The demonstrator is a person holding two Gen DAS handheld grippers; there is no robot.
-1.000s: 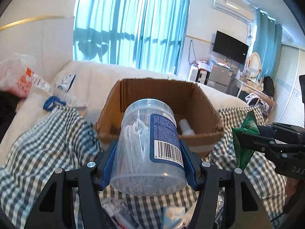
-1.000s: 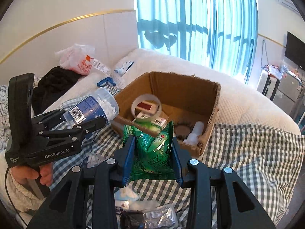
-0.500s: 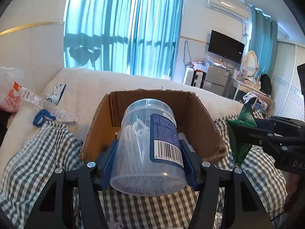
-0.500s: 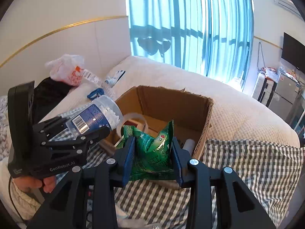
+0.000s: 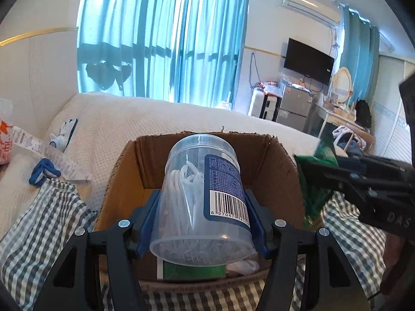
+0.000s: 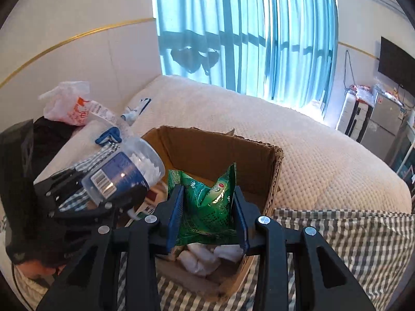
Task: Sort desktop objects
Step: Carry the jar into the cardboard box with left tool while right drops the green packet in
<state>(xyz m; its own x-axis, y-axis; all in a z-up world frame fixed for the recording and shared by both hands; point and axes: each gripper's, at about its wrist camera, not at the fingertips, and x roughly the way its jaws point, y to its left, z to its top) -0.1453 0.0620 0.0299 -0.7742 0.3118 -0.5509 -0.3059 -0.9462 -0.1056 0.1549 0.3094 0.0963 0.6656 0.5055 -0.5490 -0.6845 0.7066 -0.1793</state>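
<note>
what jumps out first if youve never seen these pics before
Front and centre in the left wrist view, the left gripper clamps a clear plastic jar of white picks, held over an open cardboard box. In the right wrist view the right gripper squeezes a shiny green packet above that box, which sits on a checked cloth. Behind, bright teal curtains fill the window.

A clear glossy plastic jar (image 5: 199, 199), a shiny foil packet (image 6: 207, 207), a matt rough cardboard box (image 6: 220, 150), checked cloth (image 6: 350, 238).
</note>
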